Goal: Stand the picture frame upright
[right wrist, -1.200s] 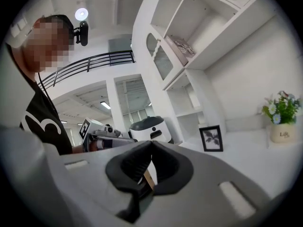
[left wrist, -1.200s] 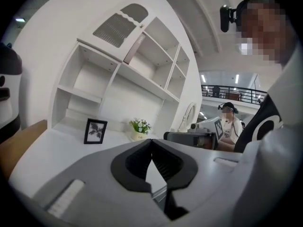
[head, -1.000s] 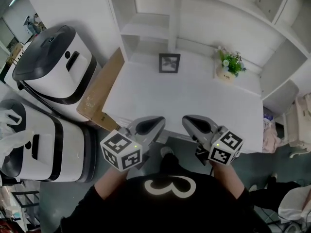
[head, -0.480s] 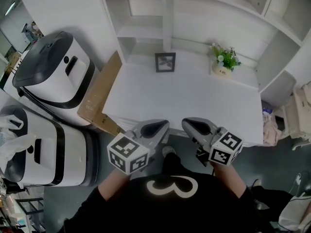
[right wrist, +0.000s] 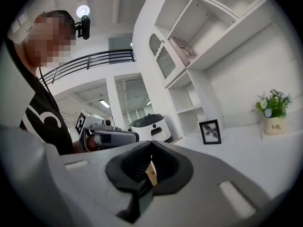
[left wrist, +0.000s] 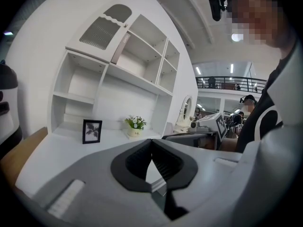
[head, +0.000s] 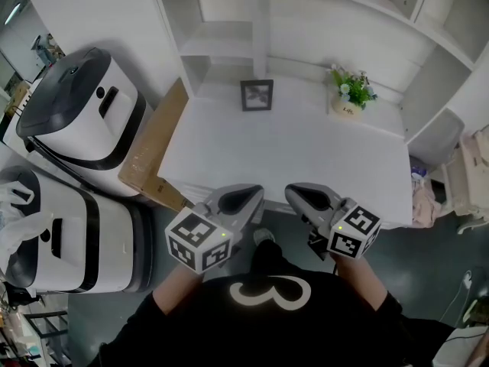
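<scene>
The black rectangular picture frame [head: 257,95] stood upright at the white desk's [head: 306,159] far edge (left of a potted plant [head: 351,94]); the left claw [left wrist: 151,141] and right claw [right wrist: 151,143] hovered near, closed, empty.

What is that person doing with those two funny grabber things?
A person holds a hand-held gripper in each hand, low by the near edge of the white desk. The left hand-held gripper and the right hand-held gripper are both shut and hold nothing. The picture frame stands upright at the back of the desk, far from both. A flower pot sits to its right. Nothing touches the frame.
</scene>
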Demonstrator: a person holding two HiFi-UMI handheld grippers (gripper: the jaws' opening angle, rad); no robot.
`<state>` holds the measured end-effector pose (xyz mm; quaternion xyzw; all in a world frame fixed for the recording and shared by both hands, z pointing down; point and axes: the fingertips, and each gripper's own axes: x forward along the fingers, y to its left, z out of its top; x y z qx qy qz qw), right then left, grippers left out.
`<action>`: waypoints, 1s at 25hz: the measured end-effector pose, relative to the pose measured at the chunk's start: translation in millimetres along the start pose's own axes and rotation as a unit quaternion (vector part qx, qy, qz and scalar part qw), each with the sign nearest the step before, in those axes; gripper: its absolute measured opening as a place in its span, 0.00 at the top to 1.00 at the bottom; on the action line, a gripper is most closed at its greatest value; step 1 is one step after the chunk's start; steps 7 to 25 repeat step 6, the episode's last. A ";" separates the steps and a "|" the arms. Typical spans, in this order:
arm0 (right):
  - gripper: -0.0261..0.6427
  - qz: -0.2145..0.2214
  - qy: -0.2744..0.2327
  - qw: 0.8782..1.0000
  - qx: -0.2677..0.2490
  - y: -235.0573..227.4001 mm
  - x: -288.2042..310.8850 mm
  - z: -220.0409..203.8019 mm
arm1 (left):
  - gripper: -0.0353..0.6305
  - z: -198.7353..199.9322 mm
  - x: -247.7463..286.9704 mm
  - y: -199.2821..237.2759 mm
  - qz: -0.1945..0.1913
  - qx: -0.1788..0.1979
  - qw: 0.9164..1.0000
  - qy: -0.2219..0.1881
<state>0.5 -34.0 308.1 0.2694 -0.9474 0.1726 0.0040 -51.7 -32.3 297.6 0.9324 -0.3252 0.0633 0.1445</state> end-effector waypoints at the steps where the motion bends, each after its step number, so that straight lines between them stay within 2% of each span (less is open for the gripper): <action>1: 0.96 0.000 0.001 1.000 0.000 -0.7 0.9 -0.5 | 0.93 0.2 0.3 1.5 0.000 -0.001 1.000 0.000; 25: 0.96 0.002 0.006 1.000 0.000 -7.4 7.3 -0.7 | 0.93 0.2 6.6 9.3 -0.005 -0.011 1.000 0.000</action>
